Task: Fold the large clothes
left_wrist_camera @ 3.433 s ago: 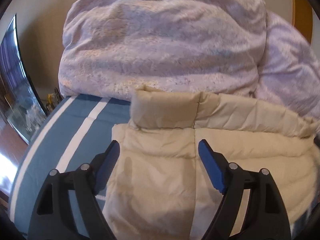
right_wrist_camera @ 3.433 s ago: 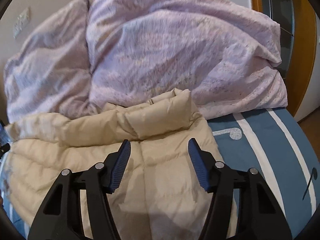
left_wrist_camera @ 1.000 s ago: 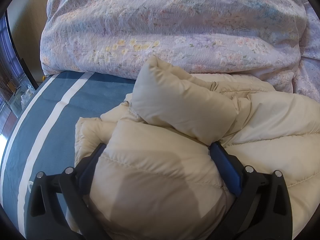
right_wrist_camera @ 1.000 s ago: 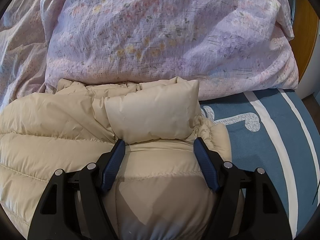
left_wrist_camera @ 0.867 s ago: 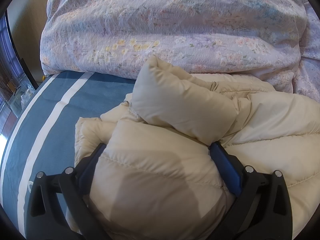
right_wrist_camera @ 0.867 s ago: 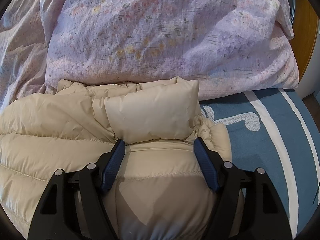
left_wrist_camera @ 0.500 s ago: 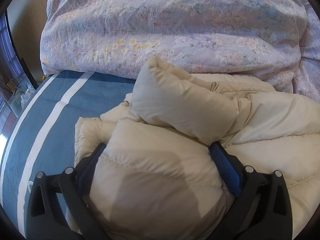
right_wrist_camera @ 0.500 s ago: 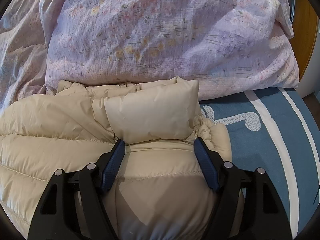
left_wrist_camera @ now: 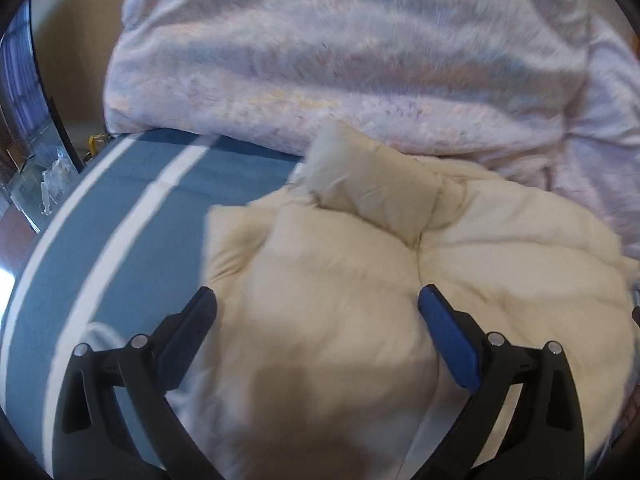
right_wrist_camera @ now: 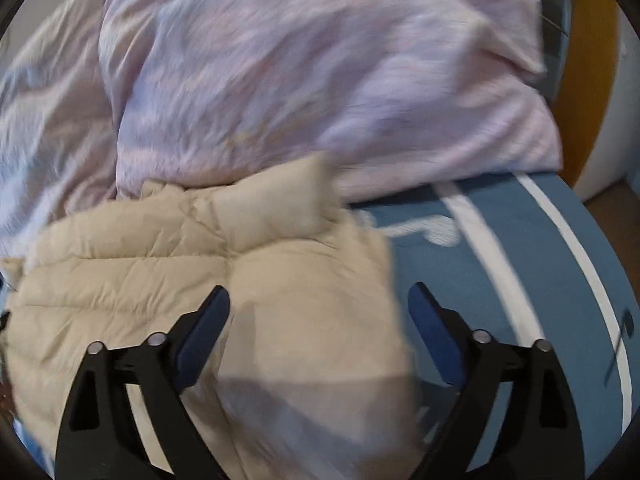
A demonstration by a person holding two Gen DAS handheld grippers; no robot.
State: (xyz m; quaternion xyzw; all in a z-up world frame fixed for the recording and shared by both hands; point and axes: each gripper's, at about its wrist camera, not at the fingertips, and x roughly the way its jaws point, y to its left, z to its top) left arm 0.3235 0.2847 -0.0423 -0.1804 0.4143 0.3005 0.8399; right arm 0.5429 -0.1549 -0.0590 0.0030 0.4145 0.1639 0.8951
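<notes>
Blue striped bedsheet (left_wrist_camera: pixel 132 184); beige puffer jacket (left_wrist_camera: pixel 320 300)

Jacket (left_wrist_camera: pixel 340 280): plain cream-beige, quilted, no print; sits under and ahead of both tools. Bedsheet (right_wrist_camera: pixel 540 260) beside it: blue with white stripes, white music-note motif ahead of the right tool, dark one at its right. Duvet (left_wrist_camera: pixel 340 60) beyond the jacket: pale lilac-pink, faint floral print, blurred. Gripper (left_wrist_camera: pixel 316 300) bodies black, pads (left_wrist_camera: pixel 448 336) blue; same on the other (right_wrist_camera: pixel 320 300).
</notes>
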